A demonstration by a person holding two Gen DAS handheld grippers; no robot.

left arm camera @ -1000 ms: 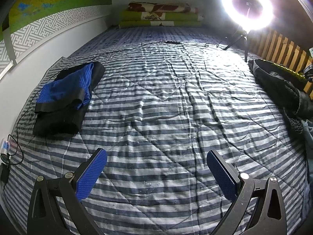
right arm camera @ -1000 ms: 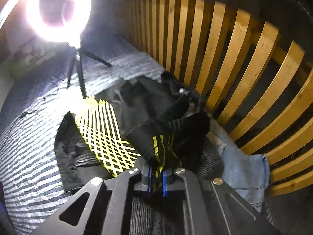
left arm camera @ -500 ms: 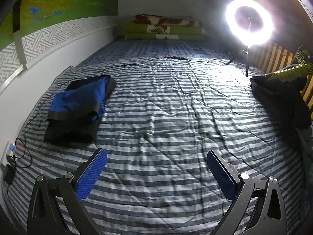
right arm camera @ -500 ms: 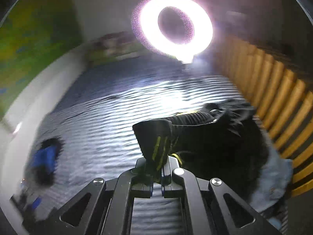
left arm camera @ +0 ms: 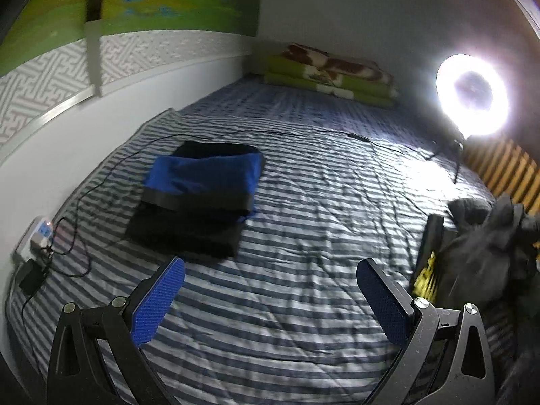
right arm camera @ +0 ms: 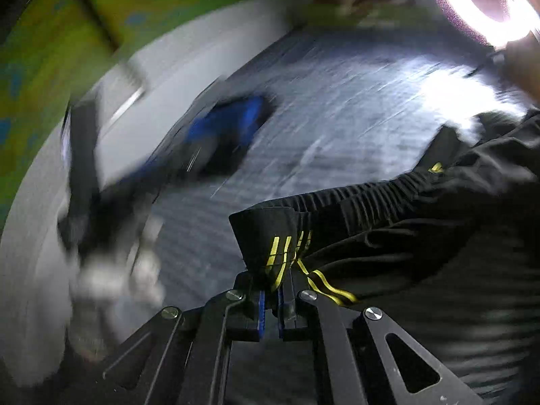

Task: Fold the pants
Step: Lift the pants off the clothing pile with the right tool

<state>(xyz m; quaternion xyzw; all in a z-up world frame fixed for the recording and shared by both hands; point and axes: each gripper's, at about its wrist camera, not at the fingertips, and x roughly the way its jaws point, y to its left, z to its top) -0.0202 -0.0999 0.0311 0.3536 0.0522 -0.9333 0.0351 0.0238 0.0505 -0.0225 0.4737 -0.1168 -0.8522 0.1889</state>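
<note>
Two claws in play: the right gripper (right arm camera: 270, 298) is clamped tight on the waistband of the black pants (right arm camera: 388, 229), which trail off to its right above the striped bedspread (left arm camera: 303, 236). The left gripper (left arm camera: 270, 300) hangs with jaws spread wide and empty over the stripes, a folded blue-and-black garment (left arm camera: 199, 195) lying beyond it to the left.

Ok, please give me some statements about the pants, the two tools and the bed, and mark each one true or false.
1. The right tool is shut on the black pants. True.
2. The left tool holds cloth. False: it is open with nothing in it.
3. Folded blue-and-black clothes lie on the striped cover. True.
4. The ring light is off. False: it glows brightly.
</note>
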